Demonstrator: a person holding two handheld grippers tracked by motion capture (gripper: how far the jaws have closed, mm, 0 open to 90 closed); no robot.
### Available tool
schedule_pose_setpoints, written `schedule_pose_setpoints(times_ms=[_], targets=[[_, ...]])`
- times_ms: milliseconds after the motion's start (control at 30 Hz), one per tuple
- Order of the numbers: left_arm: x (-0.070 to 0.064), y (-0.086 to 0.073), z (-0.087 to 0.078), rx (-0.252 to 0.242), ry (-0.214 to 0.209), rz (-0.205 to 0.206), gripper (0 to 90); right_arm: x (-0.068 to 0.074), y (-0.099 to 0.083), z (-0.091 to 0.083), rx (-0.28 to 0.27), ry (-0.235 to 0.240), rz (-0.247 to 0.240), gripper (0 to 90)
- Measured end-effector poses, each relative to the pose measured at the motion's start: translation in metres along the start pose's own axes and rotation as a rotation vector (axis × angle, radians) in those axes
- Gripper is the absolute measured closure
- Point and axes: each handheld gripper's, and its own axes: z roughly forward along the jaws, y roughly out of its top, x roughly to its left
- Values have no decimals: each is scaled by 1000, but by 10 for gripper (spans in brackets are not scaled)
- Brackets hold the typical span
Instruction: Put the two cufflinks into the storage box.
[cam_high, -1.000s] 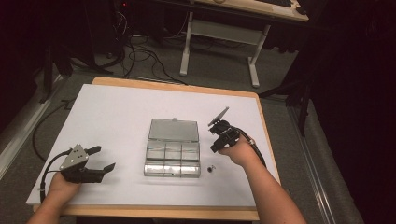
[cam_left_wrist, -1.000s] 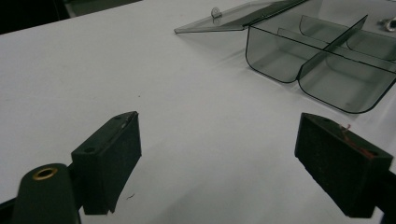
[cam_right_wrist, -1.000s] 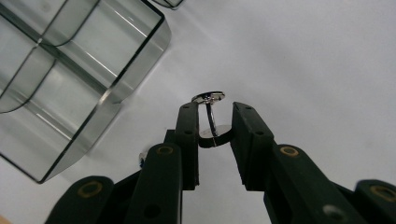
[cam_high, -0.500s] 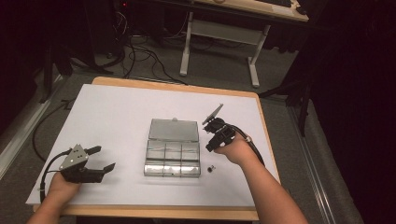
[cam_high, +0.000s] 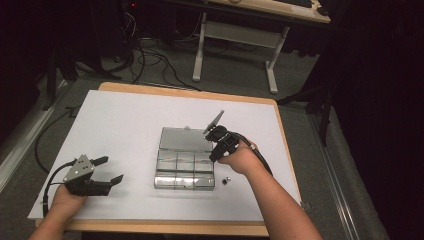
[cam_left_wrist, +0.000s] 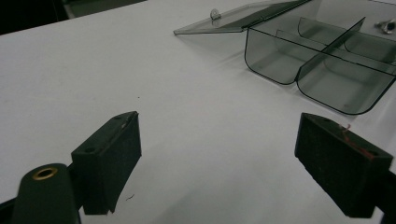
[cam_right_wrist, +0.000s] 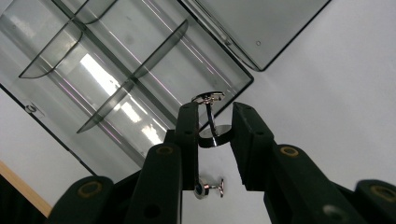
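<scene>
Now a small silver cufflink (cam_right_wrist: 211, 125) sits pinched between the jaws of the right gripper (cam_right_wrist: 214, 135), just above the clear plastic compartment box (cam_high: 183, 164).

Right gripper (cam_high: 218, 141) hangs over the box's right edge, jaws narrowed onto the cufflink's stem; a second silver cufflink (cam_high: 226, 180) lies on the white table (cam_high: 120, 120) just right of the box; the box's flat clear lid (cam_left_wrist: 233, 21) lies open behind it; left gripper (cam_high: 106, 172) rests well left of the box, jaws spread wide with nothing between them.
</scene>
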Motion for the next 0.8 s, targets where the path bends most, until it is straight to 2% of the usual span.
schedule_pose_setpoints(times_ms=[33, 100, 133, 233, 333, 500, 533, 667, 767, 800], targets=[[0, 0, 0, -2, 0, -2, 149, 0, 1, 1, -6, -3, -19, 737], [0, 0, 0, -2, 1, -1, 149, 1, 3, 2, -3, 2, -15, 737], [0, 0, 0, -2, 0, -1, 149, 1, 4, 3, -7, -2, -41, 737], [0, 0, 0, -3, 0, -3, 149, 3, 7, 6, 2, 1, -25, 737], [0, 0, 0, -4, 0, -1, 149, 5, 11, 9, 4, 8, -46, 737], [0, 0, 0, -4, -2, -2, 149, 8, 15, 14, 2, 11, -51, 737], [0, 0, 0, -4, -2, -2, 149, 9, 15, 15, 5, 13, -40, 737], [0, 0, 0, -8, 0, 0, 149, 9, 20, 22, 13, 14, -62, 737], [0, 0, 0, -5, -2, -1, 149, 10, 22, 27, 24, 14, -49, 737], [1, 0, 0, -6, -2, -2, 149, 10, 23, 31, 22, 11, -65, 737]])
